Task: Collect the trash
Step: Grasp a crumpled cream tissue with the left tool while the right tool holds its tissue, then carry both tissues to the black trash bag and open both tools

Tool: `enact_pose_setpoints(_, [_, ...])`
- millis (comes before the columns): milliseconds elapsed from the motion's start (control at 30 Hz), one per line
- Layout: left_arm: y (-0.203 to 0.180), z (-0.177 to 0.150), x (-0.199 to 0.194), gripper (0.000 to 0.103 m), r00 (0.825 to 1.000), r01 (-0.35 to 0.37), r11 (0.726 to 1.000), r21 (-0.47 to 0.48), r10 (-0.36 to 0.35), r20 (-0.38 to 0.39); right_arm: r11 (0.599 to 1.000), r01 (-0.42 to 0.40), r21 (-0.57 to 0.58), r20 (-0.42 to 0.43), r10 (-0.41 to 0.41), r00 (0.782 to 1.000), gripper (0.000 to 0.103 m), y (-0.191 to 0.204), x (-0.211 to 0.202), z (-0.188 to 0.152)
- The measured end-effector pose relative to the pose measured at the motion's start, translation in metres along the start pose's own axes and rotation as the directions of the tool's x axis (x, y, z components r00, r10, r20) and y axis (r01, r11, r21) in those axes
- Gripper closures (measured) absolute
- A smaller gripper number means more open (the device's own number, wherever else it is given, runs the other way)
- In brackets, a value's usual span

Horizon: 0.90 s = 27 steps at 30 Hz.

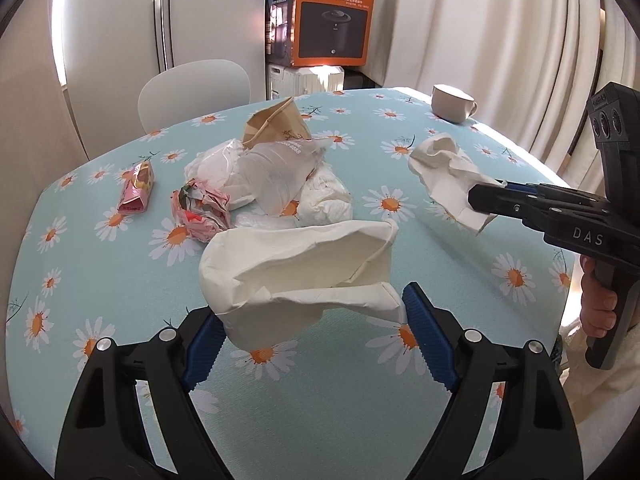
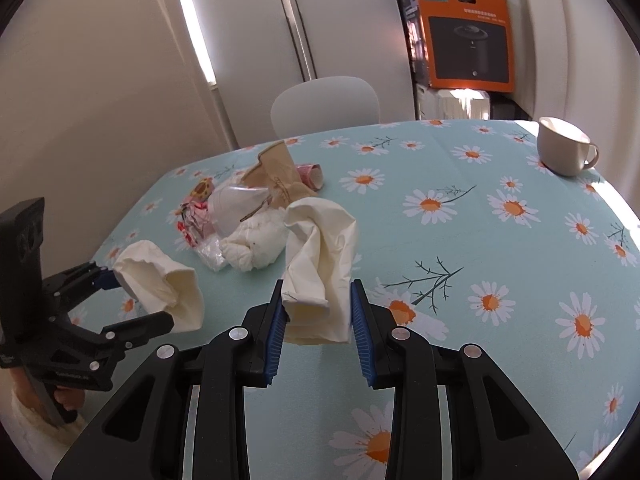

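Note:
My left gripper (image 1: 310,308) is shut on a wide crumpled white paper wad (image 1: 296,264), which it holds just above the daisy tablecloth (image 1: 360,400). The right wrist view shows the same left gripper (image 2: 136,298) and wad (image 2: 160,280) at the left. My right gripper (image 2: 318,292) is shut on a crumpled white tissue (image 2: 320,240), lifted off the cloth; in the left wrist view this right gripper (image 1: 476,198) and tissue (image 1: 444,168) hang at the right. Between them lies a trash pile: a crushed brown paper cup (image 1: 276,124), clear plastic (image 1: 276,176), crumpled colourful wrapper (image 1: 200,208), white tissue (image 1: 328,196).
A pink wrapper (image 1: 138,188) lies apart, left of the pile. A cream mug (image 2: 564,148) stands at the table's far right corner. A white chair (image 2: 324,104) sits behind the table, with an orange box (image 2: 468,36) on stacked items beyond. A person's hand (image 1: 600,308) holds the right gripper's handle.

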<state>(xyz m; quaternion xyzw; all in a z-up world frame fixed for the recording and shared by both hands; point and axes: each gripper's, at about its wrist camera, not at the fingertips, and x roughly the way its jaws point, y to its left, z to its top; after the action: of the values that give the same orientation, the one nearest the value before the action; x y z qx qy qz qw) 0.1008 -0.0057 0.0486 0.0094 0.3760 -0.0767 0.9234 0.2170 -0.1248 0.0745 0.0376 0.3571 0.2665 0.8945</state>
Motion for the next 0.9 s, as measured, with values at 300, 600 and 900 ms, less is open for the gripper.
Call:
enact_pose_setpoints(300, [-0.031, -0.008, -0.009, 0.021, 0.998, 0.048, 0.995, 0.088, -0.050, 0.023, 0.999, 0.037, 0.020, 0.053, -0.038, 0.998, 0.074, -0.005, -0.032, -0.026])
enact_pose_setpoints(600, [-0.078, -0.009, -0.007, 0.022, 0.993, 0.102, 0.976, 0.191, -0.111, 0.038, 0.988, 0.125, 0.095, 0.087, -0.133, 0.987, 0.074, -0.040, -0.082, -0.066])
enact_pose_setpoints(900, [-0.123, 0.000, -0.015, 0.023, 0.987, 0.134, 0.953, 0.270, -0.153, 0.051, 0.964, 0.194, 0.182, 0.101, -0.214, 0.972, 0.074, -0.079, -0.125, -0.103])
